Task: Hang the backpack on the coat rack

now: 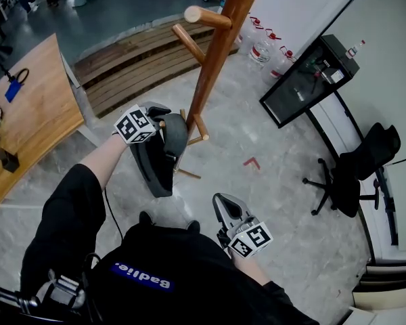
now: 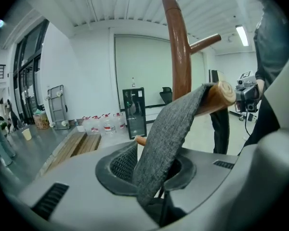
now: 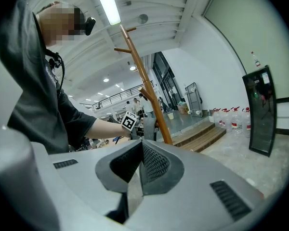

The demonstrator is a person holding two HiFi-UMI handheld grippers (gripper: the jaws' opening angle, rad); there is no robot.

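Where the grey carry strap of the black backpack lies draped over the rounded tip of a low wooden peg on the coat rack, the left claw sits just beneath it. Its jaws stand partly open. The strap passes down through the gap between them, with dark space along its right side, so the pads do not clamp it. From above, the backpack hangs close against the left of the rack's pole, its body reaching toward the rack's feet; whether it touches the floor cannot be told. The right claw is held nearer the person, well apart to the right, jaws drawn together on nothing. A wooden table stands at the left.
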